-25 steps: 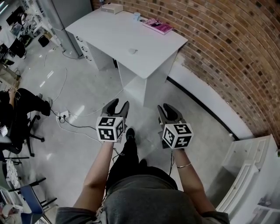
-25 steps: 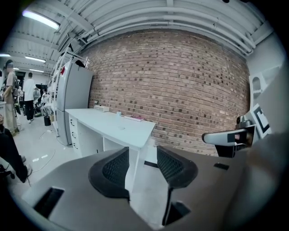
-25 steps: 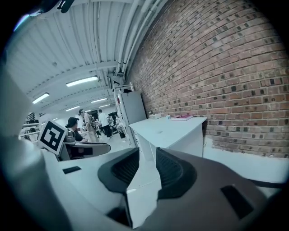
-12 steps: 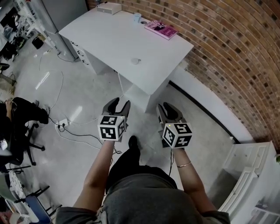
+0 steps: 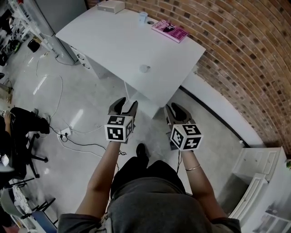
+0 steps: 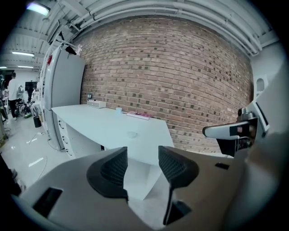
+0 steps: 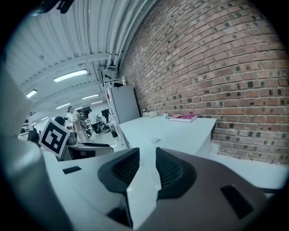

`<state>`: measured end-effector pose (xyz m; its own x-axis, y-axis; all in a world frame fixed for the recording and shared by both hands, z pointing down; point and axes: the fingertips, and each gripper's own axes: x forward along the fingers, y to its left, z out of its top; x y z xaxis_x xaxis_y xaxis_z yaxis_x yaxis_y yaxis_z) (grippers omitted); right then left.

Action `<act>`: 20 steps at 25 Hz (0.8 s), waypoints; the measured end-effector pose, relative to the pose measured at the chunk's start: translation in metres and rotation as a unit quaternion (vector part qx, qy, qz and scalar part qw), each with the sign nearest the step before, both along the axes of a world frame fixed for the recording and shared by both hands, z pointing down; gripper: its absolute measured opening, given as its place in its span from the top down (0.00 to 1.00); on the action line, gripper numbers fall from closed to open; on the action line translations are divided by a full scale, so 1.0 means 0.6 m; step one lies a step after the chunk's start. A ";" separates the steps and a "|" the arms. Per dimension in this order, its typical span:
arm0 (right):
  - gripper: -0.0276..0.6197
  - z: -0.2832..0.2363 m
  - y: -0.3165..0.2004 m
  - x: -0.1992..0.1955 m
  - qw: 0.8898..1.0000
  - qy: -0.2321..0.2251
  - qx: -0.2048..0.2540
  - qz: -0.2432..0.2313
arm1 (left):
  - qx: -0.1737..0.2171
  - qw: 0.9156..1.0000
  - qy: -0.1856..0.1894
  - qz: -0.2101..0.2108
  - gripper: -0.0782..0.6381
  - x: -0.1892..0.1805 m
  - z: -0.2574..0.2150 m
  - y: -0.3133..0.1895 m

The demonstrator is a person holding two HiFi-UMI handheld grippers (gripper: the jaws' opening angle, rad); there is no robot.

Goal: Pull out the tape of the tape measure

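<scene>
A small round pale object [image 5: 144, 68], probably the tape measure, lies on the white table [image 5: 113, 41] near its front edge. It also shows as a small pale object [image 6: 131, 134] in the left gripper view and as a small pale object [image 7: 155, 140] in the right gripper view. My left gripper [image 5: 123, 105] hangs over the floor just short of the table's corner. Its jaws have just been opening and nothing is between them. My right gripper [image 5: 176, 110] is level with it to the right, open and empty. The left gripper [image 6: 142, 155] and the right gripper [image 7: 147, 158] both point at the table.
A pink book [image 5: 170, 30], a cup [image 5: 142, 17] and a white box [image 5: 111, 6] sit at the table's far side by the brick wall [image 5: 236, 59]. Cables and a power strip [image 5: 63, 134] lie on the floor at left, beside an office chair [image 5: 27, 132]. A white cabinet [image 5: 259, 177] stands at right.
Both grippers have travelled forward toward the table, which now lies closer, its front corner just ahead of the jaws. The left jaws stand a little wider.
</scene>
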<state>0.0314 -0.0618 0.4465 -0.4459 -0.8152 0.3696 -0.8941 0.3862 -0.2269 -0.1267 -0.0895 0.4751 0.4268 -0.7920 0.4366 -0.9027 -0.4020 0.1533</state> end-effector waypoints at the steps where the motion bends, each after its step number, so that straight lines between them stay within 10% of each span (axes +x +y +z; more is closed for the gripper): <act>1: 0.81 0.000 -0.006 0.000 1.000 0.001 -0.001 0.002 | 0.000 1.000 0.000 0.003 0.60 0.000 0.001 -0.007; 20: 0.81 0.024 -0.143 0.017 1.000 0.002 -0.013 -0.004 | -0.030 0.998 -0.047 0.036 0.58 0.025 0.049 -0.155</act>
<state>0.0416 -0.1479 0.4610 -0.4512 -0.8014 0.3927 -0.8918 0.3882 -0.2325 -0.1118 -0.1822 0.5046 0.4370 -0.7321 0.5226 -0.8832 -0.4591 0.0954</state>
